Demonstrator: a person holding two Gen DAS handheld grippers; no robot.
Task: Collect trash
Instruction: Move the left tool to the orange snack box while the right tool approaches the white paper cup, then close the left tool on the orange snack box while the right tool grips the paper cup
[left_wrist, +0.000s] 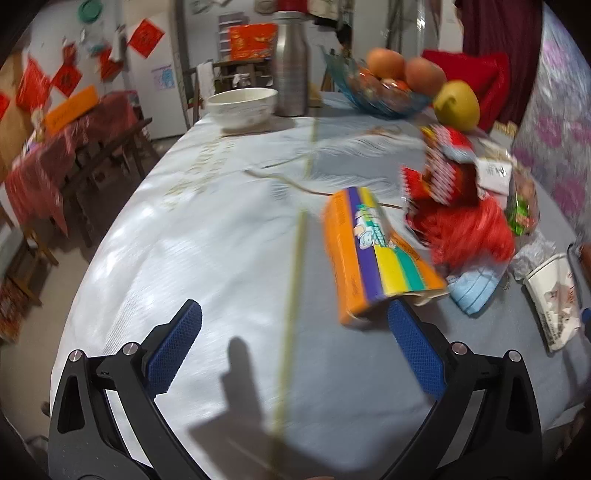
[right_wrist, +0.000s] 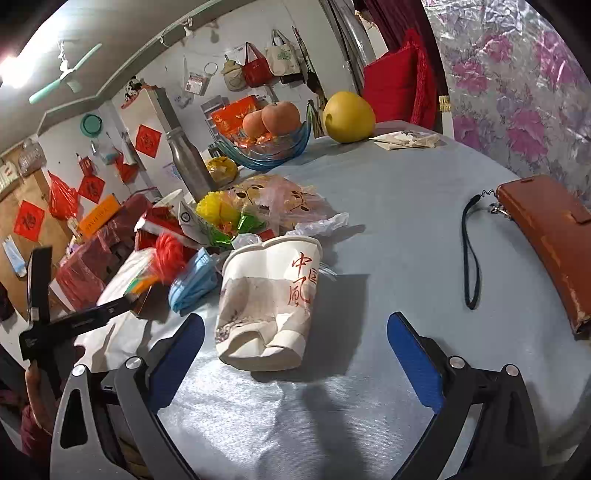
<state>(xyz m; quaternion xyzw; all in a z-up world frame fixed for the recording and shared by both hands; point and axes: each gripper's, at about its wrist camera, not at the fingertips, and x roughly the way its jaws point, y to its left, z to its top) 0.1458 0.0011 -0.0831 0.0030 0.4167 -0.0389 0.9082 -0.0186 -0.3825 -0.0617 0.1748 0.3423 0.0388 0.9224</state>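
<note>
1. The left gripper (left_wrist: 294, 319) hovers over the table (left_wrist: 207, 236) with its jaws spread wide and nothing between them.
2. The orange box (left_wrist: 373, 258) lies just ahead of its right finger, beside the crushed paper cup (right_wrist: 267, 302).
3. The right gripper (right_wrist: 295, 332) is likewise spread and empty, the cup lying just beyond its fingertips.
4. A blue face mask (right_wrist: 194, 282) touches the cup's left side.
5. The brown wallet (right_wrist: 550, 243) lies well right of the cup.

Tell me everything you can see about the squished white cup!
The paper cup is white with red characters and a faint grey-brown picture. It looks like thin paper, crushed and dented, its rim bent out of round. It lies on its side on the grey tablecloth, base toward the open jaws of the right gripper, which does not touch it. A blue face mask lies beside it.
</note>
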